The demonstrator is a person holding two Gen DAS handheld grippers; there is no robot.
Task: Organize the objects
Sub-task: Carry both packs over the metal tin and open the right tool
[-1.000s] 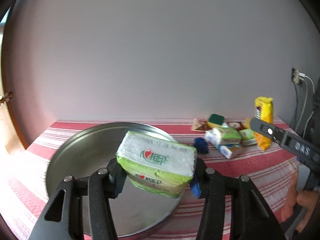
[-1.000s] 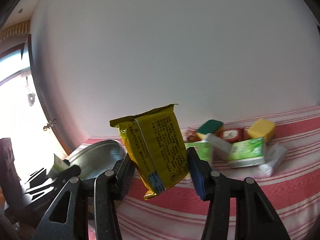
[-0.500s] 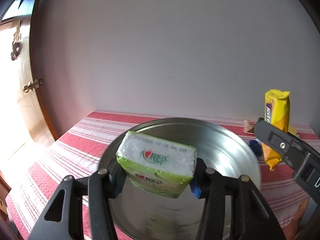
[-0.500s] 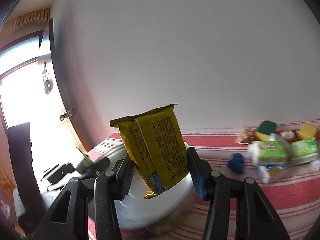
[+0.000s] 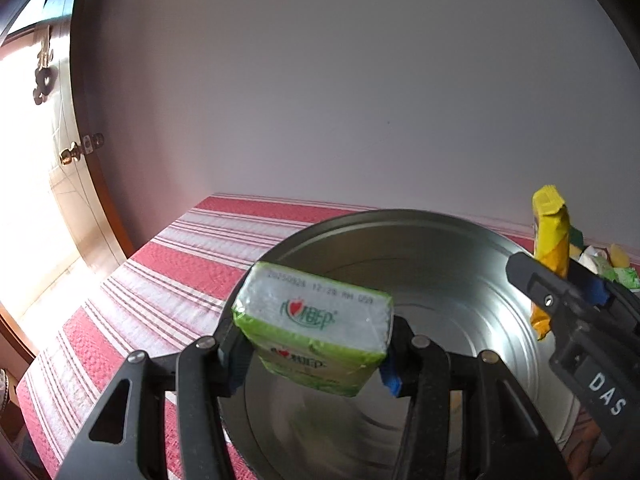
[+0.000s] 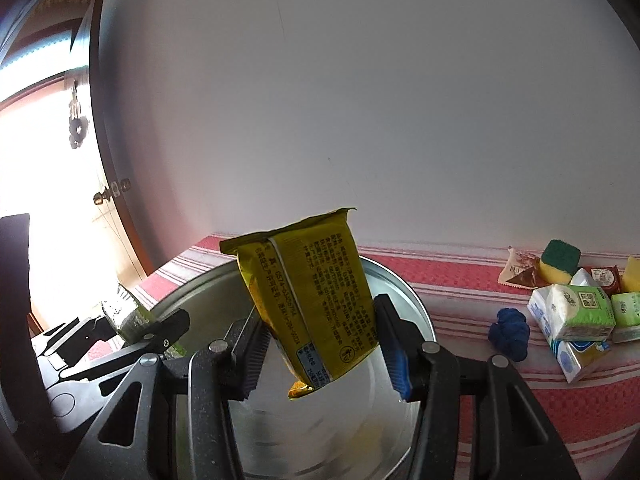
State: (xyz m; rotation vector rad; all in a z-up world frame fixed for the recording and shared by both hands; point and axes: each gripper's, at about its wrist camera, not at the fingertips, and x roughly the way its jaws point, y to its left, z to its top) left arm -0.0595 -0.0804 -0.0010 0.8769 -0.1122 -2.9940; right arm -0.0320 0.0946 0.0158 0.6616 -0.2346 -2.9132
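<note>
Left gripper (image 5: pixel 314 354): my jaws are clamped on the green tissue pack (image 5: pixel 316 330), one pad on each short side, the printed face up and towards the camera.
Right gripper (image 6: pixel 322 354): my jaws are pressed against the yellow snack packet (image 6: pixel 308 300), which stands nearly upright with its crimped top tilted left.
Where the things are: both packs hang in the air above the round metal tray (image 5: pixel 460 240) on the red striped tablecloth (image 5: pixel 168 264) — neither touches the metal as far as I can see.
Step in hand: I judge this to be the drop-off into the tray.
How to do it well: lower each pack until it is close to the tray floor before I let go — the tissue pack flat, the snack packet laid on its side so it does not topple over the rim. Keep my two sets of fingers apart; they are near each other over the tray.
Left to do: more tissue packs (image 6: pixel 576 312), sponges (image 6: pixel 560 266) and a blue ball (image 6: pixel 509 338) wait at the table's right.
</note>
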